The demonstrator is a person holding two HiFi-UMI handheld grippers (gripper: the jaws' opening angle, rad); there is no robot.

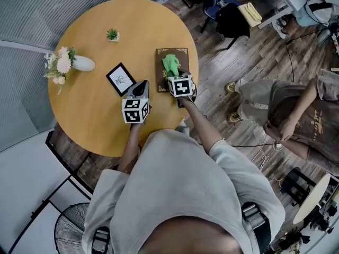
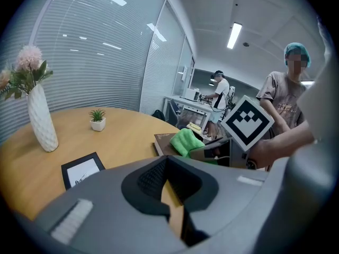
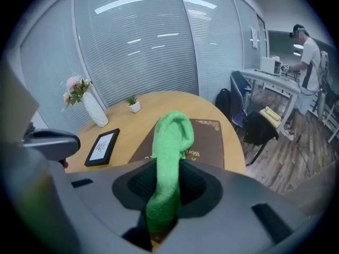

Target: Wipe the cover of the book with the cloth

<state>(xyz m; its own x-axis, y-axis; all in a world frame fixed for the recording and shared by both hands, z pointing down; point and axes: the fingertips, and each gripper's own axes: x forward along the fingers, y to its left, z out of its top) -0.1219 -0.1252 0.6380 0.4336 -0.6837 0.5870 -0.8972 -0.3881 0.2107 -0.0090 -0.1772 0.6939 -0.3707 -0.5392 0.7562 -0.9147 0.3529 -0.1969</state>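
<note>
A brown book [image 1: 183,57] lies near the right edge of the round wooden table [image 1: 95,115]. A green cloth [image 1: 170,63] rests on its cover, and my right gripper [image 1: 175,75] is shut on the cloth's near end. In the right gripper view the cloth [image 3: 170,142] rises between the jaws and folds over onto the book [image 3: 212,142]. My left gripper [image 1: 139,87] hovers over the table just left of the book, shut and holding nothing. The left gripper view has its jaws [image 2: 170,194] closed, with the cloth [image 2: 185,141] and book [image 2: 163,142] ahead to the right.
A black picture frame [image 1: 121,79] lies left of the book. A white vase of flowers [image 1: 79,63] and a small potted plant [image 1: 112,35] stand farther back. A person [image 1: 296,115] stands right of the table; a chair [image 1: 235,15] and a fan [image 1: 71,226] are on the floor.
</note>
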